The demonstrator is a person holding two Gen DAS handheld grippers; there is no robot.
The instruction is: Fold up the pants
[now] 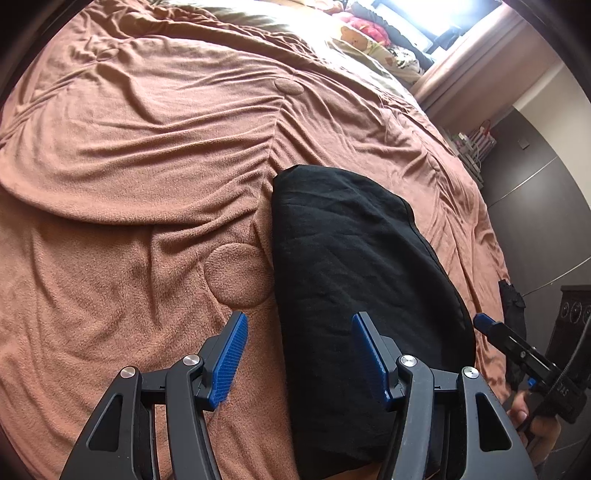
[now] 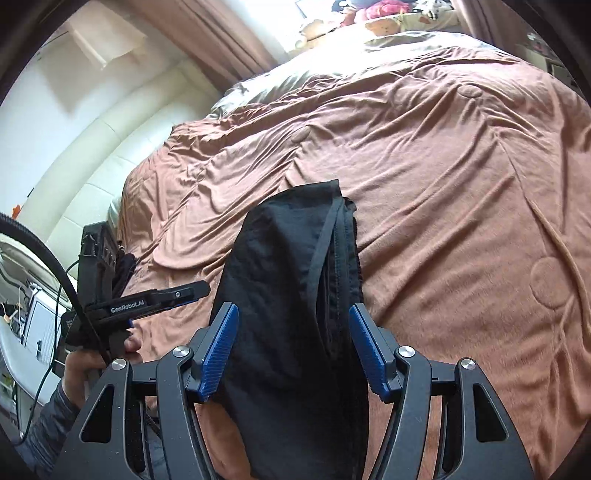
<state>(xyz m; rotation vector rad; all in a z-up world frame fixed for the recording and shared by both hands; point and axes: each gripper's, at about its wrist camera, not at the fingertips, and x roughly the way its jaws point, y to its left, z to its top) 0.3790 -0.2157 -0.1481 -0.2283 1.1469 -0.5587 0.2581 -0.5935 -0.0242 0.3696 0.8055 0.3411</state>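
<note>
The black pants (image 1: 351,266) lie folded into a narrow bundle on the brown blanket (image 1: 129,166). My left gripper (image 1: 301,350) hovers open over the bundle's near left edge, one blue pad over blanket and the other over black cloth. My right gripper (image 2: 291,339) is open too, its pads apart on either side of the pants (image 2: 284,295) and not pressing them; a hem and stacked layers show on the bundle's right side. Each gripper shows in the other's view: the right gripper (image 1: 482,321) beside the bundle's right edge, the left gripper (image 2: 201,286) at its left.
The blanket covers a wide bed, with pillows and soft toys (image 1: 369,33) at the far end under a bright window. A dark wardrobe (image 1: 535,166) stands past the bed's right edge. A cream padded wall (image 2: 92,166) and a black cable (image 2: 55,266) are on the left.
</note>
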